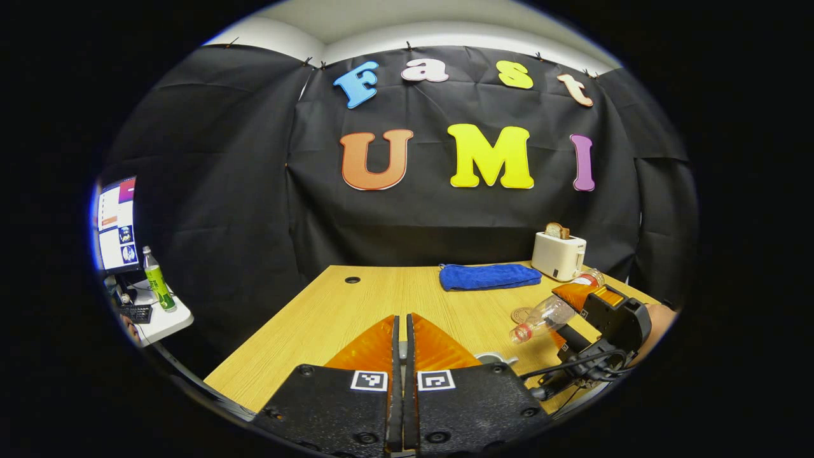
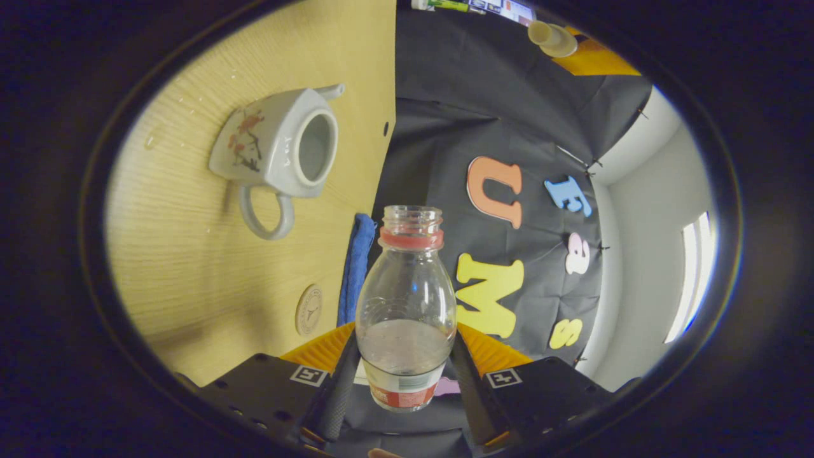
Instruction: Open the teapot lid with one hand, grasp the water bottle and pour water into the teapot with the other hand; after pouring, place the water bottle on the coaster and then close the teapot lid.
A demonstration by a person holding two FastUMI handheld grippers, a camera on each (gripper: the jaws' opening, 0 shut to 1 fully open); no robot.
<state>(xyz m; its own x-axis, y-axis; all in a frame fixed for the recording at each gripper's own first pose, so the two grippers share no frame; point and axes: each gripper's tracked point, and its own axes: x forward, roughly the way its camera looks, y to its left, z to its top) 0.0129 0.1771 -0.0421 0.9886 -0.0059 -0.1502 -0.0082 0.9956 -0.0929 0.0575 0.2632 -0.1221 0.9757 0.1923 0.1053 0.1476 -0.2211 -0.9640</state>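
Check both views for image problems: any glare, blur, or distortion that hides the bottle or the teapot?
Left gripper view: fisheye bends the table edge; water bottle small but sharp. Right gripper view: scene rolled sideways, bright window glare at the far edge; bottle and teapot stay clear, with soft shadows.

The pale grey ceramic teapot with red blossom painting [image 2: 280, 147] shows in the left gripper view only as a sliver of grey rim [image 1: 495, 358] behind that gripper's closed fingers, its body hidden. What those fingers pinch, if anything, cannot be told. The clear plastic water bottle with a red neck ring [image 2: 407, 299] has its base cut off between the right gripper's fingers. The round tan coaster [image 1: 521, 314] is partly covered by the tilted bottle. The screen [image 1: 117, 226] at the left edge is cropped and unreadable.
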